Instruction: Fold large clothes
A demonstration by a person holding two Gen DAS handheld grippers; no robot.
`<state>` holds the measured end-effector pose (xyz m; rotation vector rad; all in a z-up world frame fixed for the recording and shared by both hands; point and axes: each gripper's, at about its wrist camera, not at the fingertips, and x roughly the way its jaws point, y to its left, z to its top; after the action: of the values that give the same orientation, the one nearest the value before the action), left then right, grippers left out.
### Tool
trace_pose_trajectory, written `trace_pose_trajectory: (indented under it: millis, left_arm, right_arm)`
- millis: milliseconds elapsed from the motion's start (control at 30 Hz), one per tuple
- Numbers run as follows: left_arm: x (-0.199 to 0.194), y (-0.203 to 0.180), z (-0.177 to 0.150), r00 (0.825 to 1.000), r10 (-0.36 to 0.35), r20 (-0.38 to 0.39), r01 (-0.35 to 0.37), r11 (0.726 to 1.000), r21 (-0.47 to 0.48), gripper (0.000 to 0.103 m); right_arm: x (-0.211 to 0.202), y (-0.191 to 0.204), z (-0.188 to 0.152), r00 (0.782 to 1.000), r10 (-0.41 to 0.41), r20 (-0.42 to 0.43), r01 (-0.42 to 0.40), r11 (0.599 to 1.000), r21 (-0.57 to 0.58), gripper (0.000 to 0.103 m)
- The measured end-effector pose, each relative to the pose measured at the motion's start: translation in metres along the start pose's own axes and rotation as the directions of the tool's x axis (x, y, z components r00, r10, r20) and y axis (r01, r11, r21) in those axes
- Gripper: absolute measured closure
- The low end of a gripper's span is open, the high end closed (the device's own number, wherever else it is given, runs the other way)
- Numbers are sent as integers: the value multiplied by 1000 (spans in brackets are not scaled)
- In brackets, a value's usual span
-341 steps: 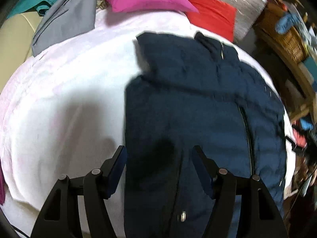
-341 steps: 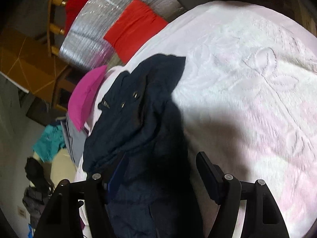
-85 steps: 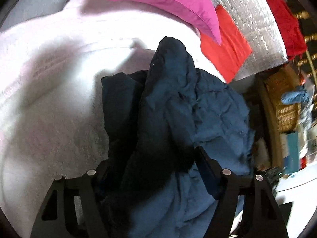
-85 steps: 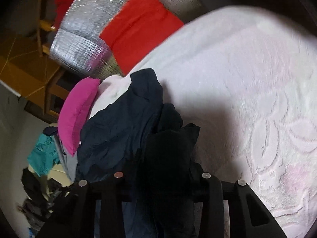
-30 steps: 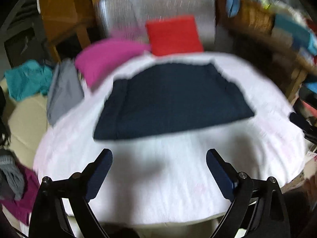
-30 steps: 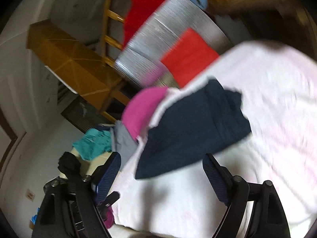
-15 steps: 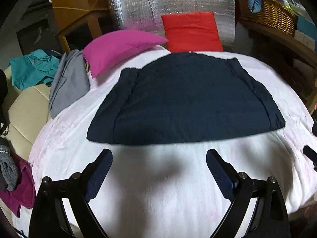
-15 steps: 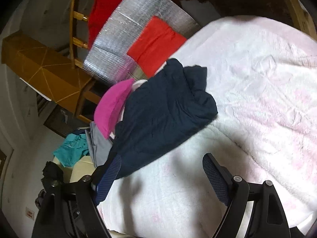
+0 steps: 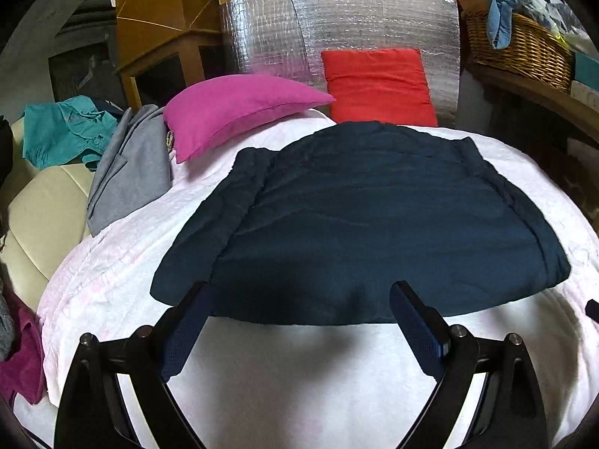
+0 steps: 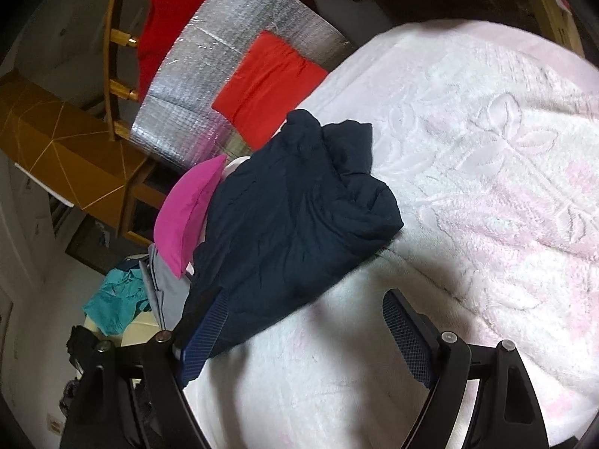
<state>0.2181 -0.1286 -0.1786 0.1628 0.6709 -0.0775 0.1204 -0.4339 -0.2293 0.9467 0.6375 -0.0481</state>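
Note:
A dark navy padded jacket (image 9: 359, 220) lies folded flat on the white and pink bedspread (image 9: 299, 381), sleeves tucked along its sides. It also shows in the right wrist view (image 10: 292, 232), lumpier at its far end. My left gripper (image 9: 299, 321) is open and empty, just above the bedspread at the jacket's near edge. My right gripper (image 10: 303, 336) is open and empty over the bedspread (image 10: 486, 187), its left finger beside the jacket's near edge.
A pink pillow (image 9: 239, 112) and a red cushion (image 9: 378, 86) lie at the bed's head against a silver foil panel (image 9: 337, 30). A grey garment (image 9: 127, 172) and a teal one (image 9: 63, 131) lie at the left. A wicker basket (image 9: 516, 48) stands on a shelf at the right.
Both grippers let go of the jacket and pulled back, open. In the last half second both have moved closer to its near edge. The jacket lies still.

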Motion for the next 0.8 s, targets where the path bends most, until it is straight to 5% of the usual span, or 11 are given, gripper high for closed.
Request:
trace_pose_trajectory:
  millis: [133, 333, 800]
  left_arm:
    - [12, 14, -7, 1000, -1, 5, 1, 1000, -9, 8]
    - [35, 35, -14, 995, -41, -95, 34, 997, -73, 8]
    - [28, 63, -16, 981, -43, -187, 14, 988, -157, 8]
  right_arm:
    - [11, -2, 2, 1000, -1, -24, 2, 1000, 23, 16]
    - [32, -1, -2, 996, -41, -74, 42, 999, 13, 16]
    - [29, -6, -4, 998, -22, -54, 26, 997, 76, 16]
